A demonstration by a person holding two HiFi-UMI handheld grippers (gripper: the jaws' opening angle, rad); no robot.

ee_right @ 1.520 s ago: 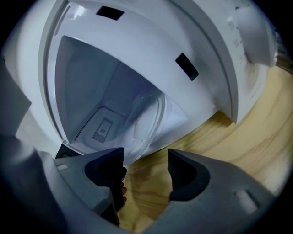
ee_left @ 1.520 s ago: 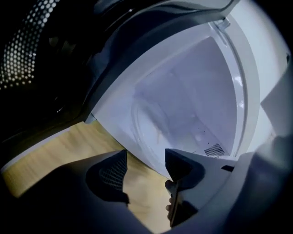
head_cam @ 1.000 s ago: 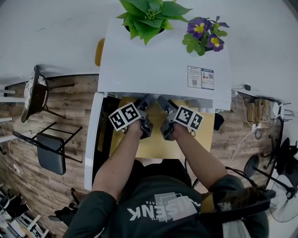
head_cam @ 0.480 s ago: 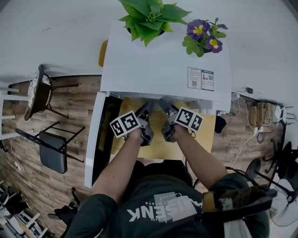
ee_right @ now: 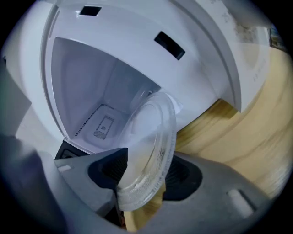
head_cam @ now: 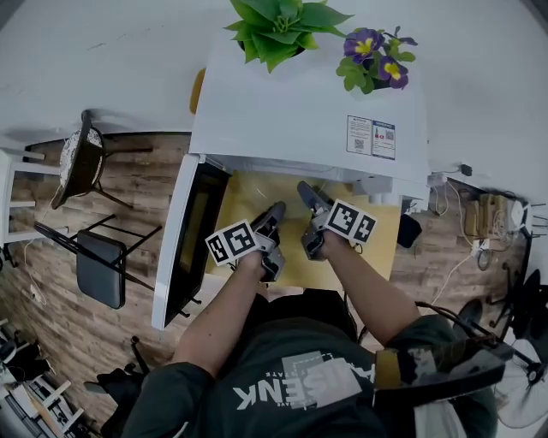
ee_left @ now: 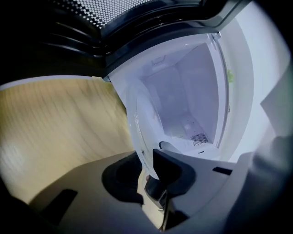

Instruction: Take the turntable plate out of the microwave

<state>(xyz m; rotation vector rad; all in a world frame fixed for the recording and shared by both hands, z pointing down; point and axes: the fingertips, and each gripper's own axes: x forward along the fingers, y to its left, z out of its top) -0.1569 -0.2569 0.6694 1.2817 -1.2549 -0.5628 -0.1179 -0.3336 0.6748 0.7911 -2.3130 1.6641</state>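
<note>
The turntable plate (ee_right: 149, 146) hangs at the microwave (head_cam: 300, 120) mouth, above the wooden table (head_cam: 248, 197); the left gripper (ee_left: 147, 171), jaws just narrowed, pinches its nine o'clock rim to carry it; the right gripper (ee_right: 145, 176), closing, straddles three o'clock wide, seemingly unclamped, for balance.

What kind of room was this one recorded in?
Probably a home-style room or office break area rather than a full kitchen: a white microwave with potted plants on top sits on a small wooden table, with chairs on a wood-look floor.
</note>
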